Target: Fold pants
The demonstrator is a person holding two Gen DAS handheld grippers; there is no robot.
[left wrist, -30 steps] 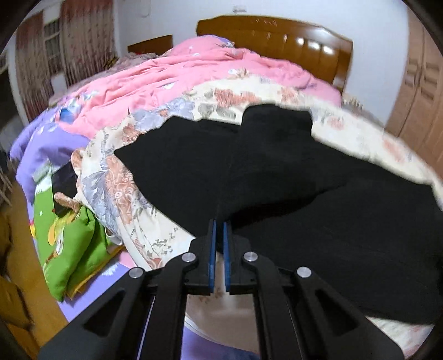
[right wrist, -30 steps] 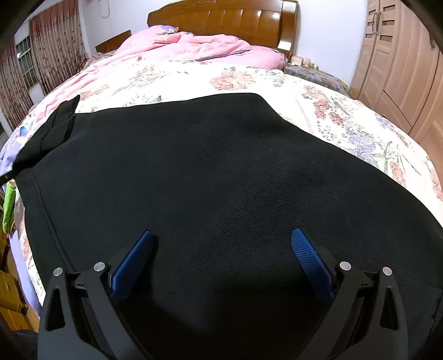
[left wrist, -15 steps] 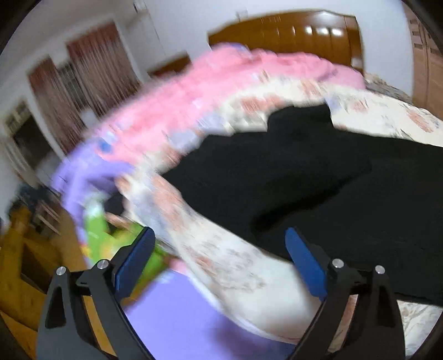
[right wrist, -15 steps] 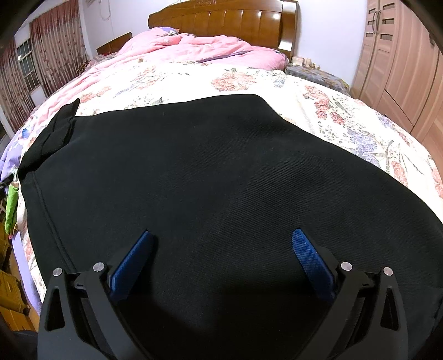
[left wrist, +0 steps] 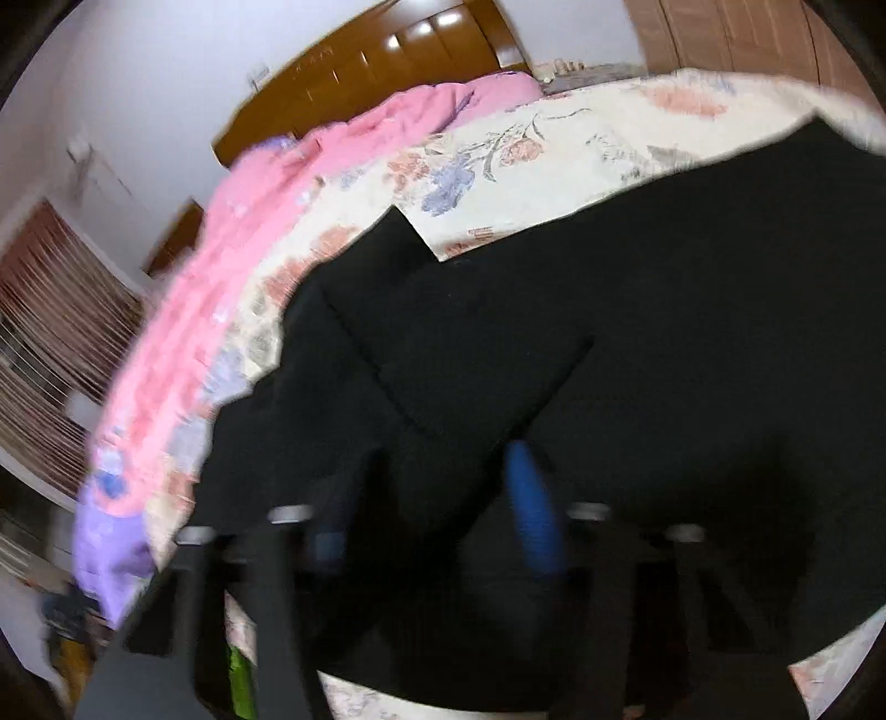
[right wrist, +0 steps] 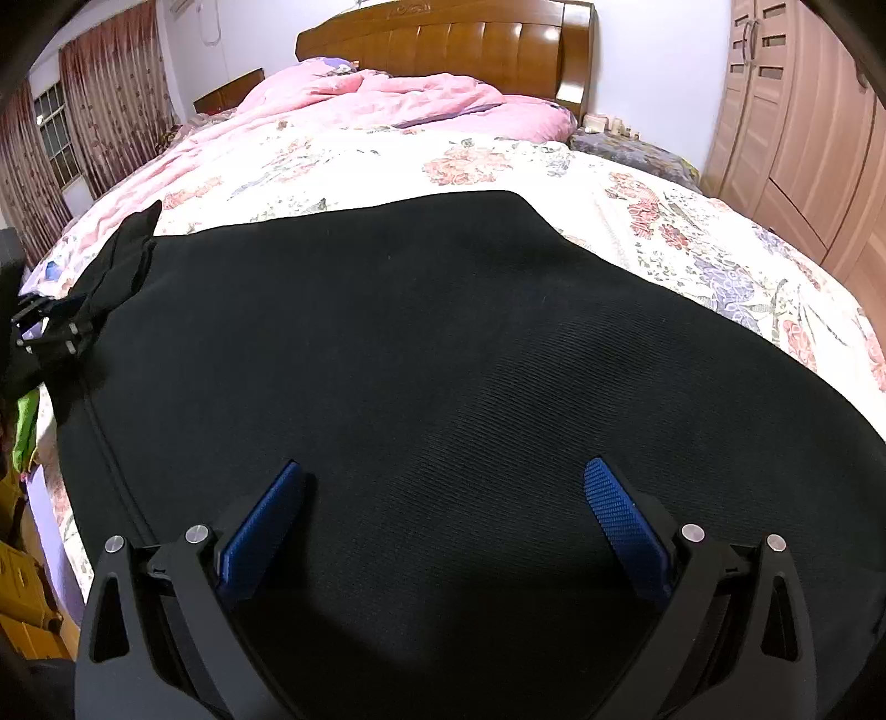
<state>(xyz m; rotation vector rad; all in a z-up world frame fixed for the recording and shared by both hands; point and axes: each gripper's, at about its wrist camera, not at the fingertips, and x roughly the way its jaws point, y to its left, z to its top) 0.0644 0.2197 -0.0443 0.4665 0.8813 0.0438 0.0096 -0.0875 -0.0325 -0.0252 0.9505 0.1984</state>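
Black pants lie spread on the floral bedsheet. My right gripper hovers just above the wide black cloth, jaws wide open and empty. In the blurred left wrist view the pants fill the middle, with a folded leg end pointing to the far side. My left gripper is low over the pants' left part, its blue pads apart with black cloth between them. It also shows at the left edge of the right wrist view, next to the bunched leg.
A pink quilt lies along the far and left side of the bed, before a wooden headboard. A wardrobe stands at the right. Green and purple cloth hangs off the bed's left edge.
My left gripper opened from shut, swung right and down onto the pants' left part, its pads now closer together. The right gripper has stayed open and nearly still.
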